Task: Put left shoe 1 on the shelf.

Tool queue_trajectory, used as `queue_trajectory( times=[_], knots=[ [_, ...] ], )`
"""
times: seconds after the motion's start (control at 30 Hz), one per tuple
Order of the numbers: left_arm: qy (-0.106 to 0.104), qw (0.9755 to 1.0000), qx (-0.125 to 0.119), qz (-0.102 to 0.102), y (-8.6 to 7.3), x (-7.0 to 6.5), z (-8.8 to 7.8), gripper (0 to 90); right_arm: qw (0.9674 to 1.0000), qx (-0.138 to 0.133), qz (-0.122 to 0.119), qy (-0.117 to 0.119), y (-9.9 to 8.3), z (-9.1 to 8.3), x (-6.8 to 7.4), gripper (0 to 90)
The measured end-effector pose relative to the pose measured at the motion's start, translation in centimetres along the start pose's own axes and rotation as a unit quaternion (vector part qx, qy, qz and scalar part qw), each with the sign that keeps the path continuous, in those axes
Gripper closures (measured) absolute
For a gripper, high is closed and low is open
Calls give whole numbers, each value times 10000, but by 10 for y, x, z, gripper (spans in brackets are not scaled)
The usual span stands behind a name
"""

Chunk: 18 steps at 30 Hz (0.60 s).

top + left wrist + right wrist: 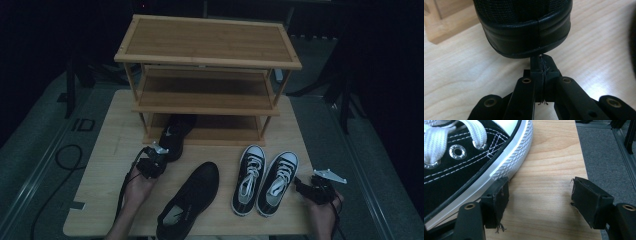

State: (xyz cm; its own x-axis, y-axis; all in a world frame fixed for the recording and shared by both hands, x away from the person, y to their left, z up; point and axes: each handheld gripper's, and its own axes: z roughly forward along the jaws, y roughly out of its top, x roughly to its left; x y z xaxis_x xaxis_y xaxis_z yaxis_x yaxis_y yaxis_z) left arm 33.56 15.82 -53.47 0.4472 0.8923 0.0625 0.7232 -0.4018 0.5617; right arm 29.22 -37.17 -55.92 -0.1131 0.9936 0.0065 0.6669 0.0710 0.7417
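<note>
A black shoe (175, 134) lies with its toe under the bottom shelf of a wooden shoe rack (207, 55). My left gripper (156, 159) sits just behind its heel. In the left gripper view the jaws are shut together with nothing between them, and the left gripper (541, 61) tip meets the shoe's rounded black heel (524, 32). A second black shoe (192, 200) lies near the front edge. My right gripper (301, 186) rests beside the right one of two black-and-white sneakers (277, 182). Seen from the right gripper view, the right gripper (540, 191) is open over bare table, one finger (499, 195) against the sneaker's white sole (509, 160).
The light wooden table (110, 150) carries the three-shelf rack at its back. The other sneaker (248, 177) lies left of its mate. A rack leg (446, 22) stands beside the heel. The table's right edge and grey floor (604, 157) are close to my right gripper.
</note>
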Motion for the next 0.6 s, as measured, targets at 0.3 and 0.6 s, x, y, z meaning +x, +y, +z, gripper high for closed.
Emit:
queue_trajectory(
  times=[0.3,0.6],
  knots=[
    [85,10000,34,-36,12,5,7,894,10000,0,0,0,0,0,0,297],
    [-52,9998,11,212,34,-12,22,897,10000,-1,1,2,0,0,0,297]
  ],
)
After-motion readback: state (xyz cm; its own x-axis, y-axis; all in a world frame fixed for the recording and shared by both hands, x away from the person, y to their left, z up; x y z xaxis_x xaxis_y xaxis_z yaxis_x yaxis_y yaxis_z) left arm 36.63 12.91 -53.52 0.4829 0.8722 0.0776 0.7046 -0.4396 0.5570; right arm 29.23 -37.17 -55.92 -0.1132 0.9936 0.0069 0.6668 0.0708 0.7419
